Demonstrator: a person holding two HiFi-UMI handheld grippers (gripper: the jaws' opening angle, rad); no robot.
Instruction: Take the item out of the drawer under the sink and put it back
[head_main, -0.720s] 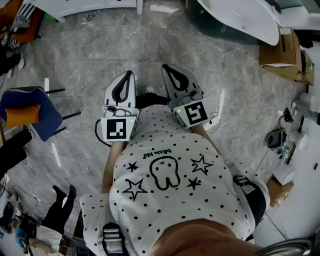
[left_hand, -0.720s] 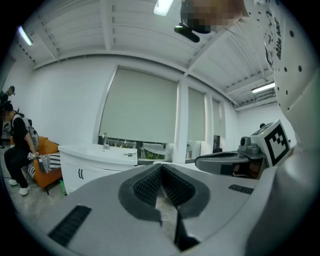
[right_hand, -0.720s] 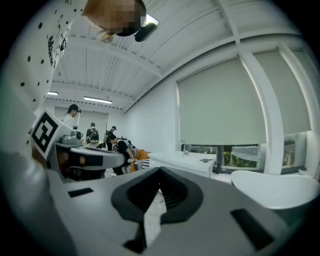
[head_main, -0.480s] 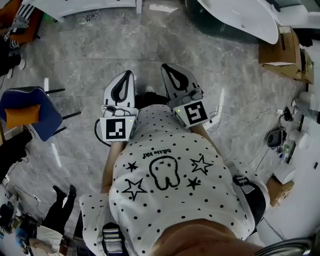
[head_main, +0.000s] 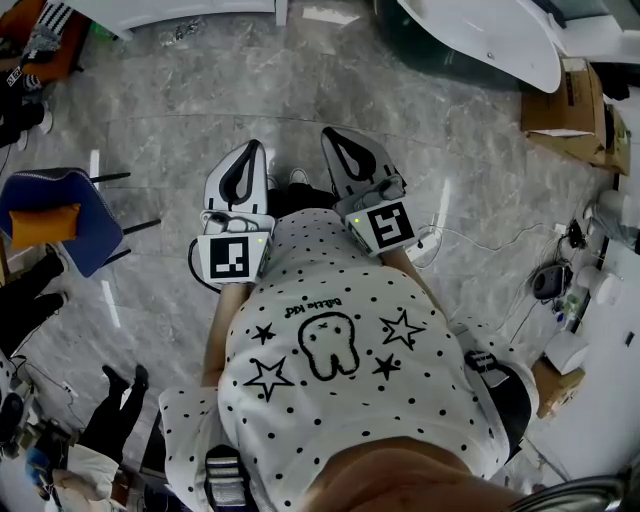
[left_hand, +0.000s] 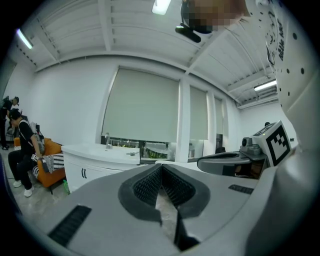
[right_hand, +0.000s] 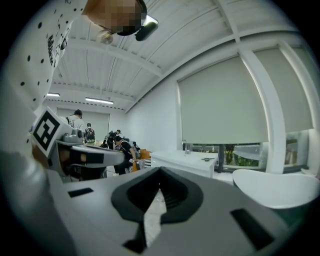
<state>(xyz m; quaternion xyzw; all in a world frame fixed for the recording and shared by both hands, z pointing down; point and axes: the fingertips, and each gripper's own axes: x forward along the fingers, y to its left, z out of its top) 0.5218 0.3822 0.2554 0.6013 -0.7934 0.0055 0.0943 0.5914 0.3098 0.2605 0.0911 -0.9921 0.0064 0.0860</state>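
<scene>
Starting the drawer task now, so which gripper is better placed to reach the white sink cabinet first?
Left, marginally. Both jaws are shut and empty, side by side, but the white sink cabinet stands ahead-left, nearer the left gripper than the right gripper. Neither is close.

A blue chair (head_main: 85, 235) bearing an orange cushion (head_main: 42, 226) stands on grey marble floor (head_main: 200, 100), a cardboard box (head_main: 560, 98) well apart.
</scene>
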